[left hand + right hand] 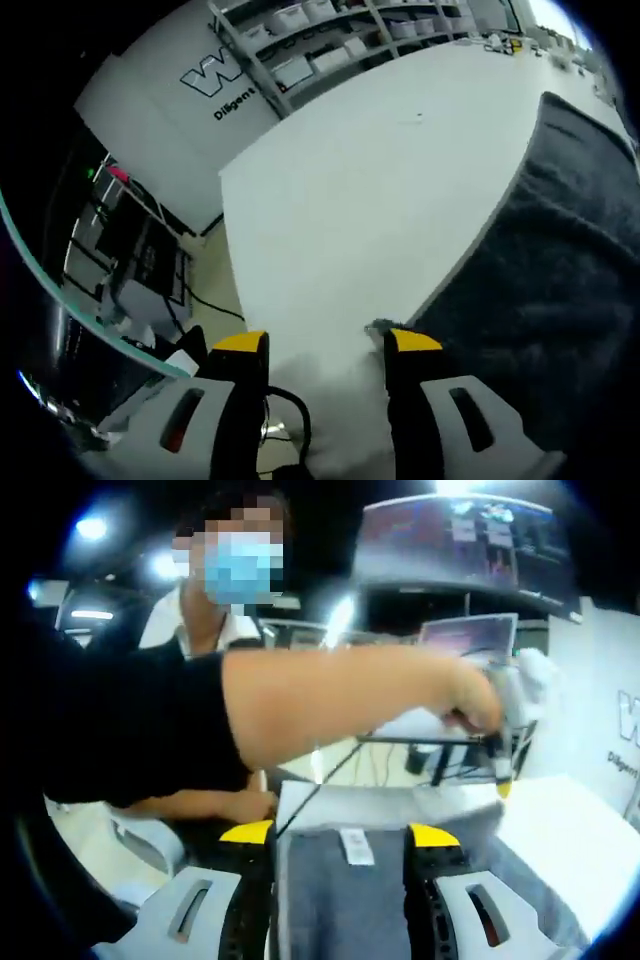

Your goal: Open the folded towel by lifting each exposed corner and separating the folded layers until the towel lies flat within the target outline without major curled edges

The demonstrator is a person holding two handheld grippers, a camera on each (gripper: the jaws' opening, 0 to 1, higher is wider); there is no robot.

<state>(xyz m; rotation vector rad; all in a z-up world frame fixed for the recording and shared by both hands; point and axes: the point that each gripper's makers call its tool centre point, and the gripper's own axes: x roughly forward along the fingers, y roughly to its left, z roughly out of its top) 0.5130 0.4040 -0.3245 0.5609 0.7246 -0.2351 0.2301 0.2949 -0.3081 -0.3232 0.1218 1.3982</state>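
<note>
A dark grey towel (560,270) lies on the white table (340,200), covering the right side of the left gripper view. My left gripper (325,345) is open over bare table, its right jaw just beside the towel's near corner (380,327). In the right gripper view the grey towel (345,900) with a white label (355,845) lies between the spread jaws of my right gripper (340,834), which is open. A person's bare forearm (340,705) crosses that view, and its hand holds the left gripper (500,755) above the towel's far edge.
The table's left edge (228,250) drops to a floor with cables and equipment racks (140,250). Shelves of white bins (330,40) stand behind the table. Small items (500,42) sit at the far end. Screens (465,540) hang behind the person.
</note>
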